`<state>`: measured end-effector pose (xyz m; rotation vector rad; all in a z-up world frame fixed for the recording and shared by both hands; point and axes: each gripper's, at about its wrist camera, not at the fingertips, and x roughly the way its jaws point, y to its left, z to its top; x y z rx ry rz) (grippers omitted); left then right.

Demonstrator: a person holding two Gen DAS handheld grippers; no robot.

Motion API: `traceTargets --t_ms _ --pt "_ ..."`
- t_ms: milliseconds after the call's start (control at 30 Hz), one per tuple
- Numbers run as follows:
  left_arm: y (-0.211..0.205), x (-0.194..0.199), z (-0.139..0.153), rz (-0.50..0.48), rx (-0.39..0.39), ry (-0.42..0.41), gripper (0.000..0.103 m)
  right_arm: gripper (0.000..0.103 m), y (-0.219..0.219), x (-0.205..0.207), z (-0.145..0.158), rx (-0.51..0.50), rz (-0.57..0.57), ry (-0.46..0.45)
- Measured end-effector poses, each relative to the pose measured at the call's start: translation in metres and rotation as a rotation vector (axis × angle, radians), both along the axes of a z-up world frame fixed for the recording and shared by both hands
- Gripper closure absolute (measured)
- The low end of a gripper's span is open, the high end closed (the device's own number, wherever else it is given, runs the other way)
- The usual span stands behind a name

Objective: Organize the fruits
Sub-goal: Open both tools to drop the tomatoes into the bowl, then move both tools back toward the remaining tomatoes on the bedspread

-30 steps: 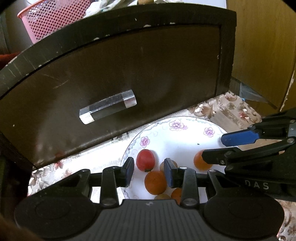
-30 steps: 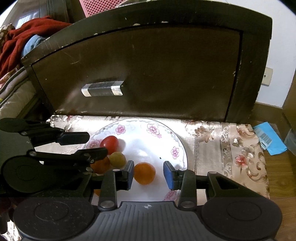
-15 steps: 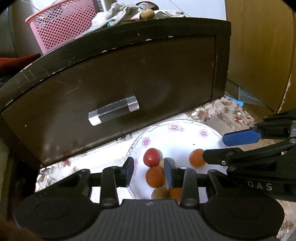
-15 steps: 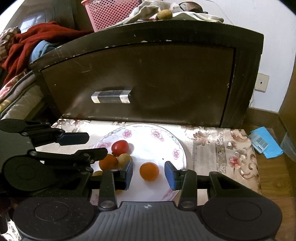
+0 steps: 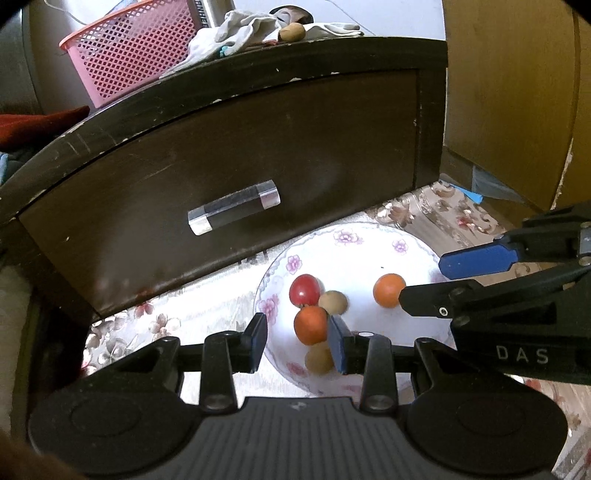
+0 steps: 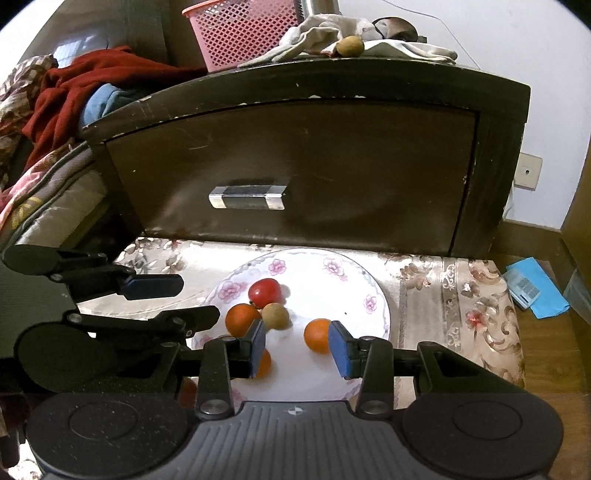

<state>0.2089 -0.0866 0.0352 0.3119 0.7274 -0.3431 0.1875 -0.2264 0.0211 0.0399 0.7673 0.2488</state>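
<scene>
A white floral plate point(image 5: 369, 251) point(image 6: 332, 288) sits on a patterned cloth below a dark cabinet. On it lie a red tomato point(image 5: 304, 290) point(image 6: 264, 291), a brown kiwi point(image 5: 332, 301) point(image 6: 275, 315) and an orange point(image 5: 311, 325) point(image 6: 242, 319), clustered together. A second brown fruit point(image 5: 319, 358) lies nearer, and one orange point(image 5: 388, 290) point(image 6: 317, 336) lies apart. My left gripper point(image 5: 297, 338) point(image 6: 195, 300) hovers open over the cluster, holding nothing. Over the lone orange my right gripper point(image 6: 297, 345) point(image 5: 424, 280) is also open, its pads not pressing on it.
The cabinet's drawer front carries a clear handle point(image 5: 232, 212) point(image 6: 247, 195). On the cabinet top stand a pink basket point(image 5: 136, 48) point(image 6: 240, 33), crumpled cloth and another kiwi point(image 6: 350, 45). Red bedding point(image 6: 74, 92) lies at left, a blue packet point(image 6: 532, 291) on the floor at right.
Both grippers have risen and drawn back from the plate, so the cabinet top has come into view. The fruits have stayed where they were on the plate.
</scene>
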Motion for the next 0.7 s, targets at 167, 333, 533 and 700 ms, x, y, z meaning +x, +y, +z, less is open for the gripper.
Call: traceTargets --t_ms 167,333,533,700 --pt "0.007 -0.013 0.0 -0.001 0.007 0.007 0.06 0.069 0.004 -0.01 0.0 -0.001 0.014 0.008" --pt "0.015 -0.026 -0.001 0.001 0.023 0.017 0.059 0.068 0.013 -0.021 0.001 -0.007 0.043 0.018" --pt "0.028 -0.037 -0.005 0.006 0.042 0.034 0.059 0.068 0.026 -0.033 -0.003 -0.017 0.083 0.035" --pt "0.037 -0.043 -0.011 0.008 0.054 0.052 0.059 0.068 0.037 -0.038 -0.008 -0.024 0.115 0.053"
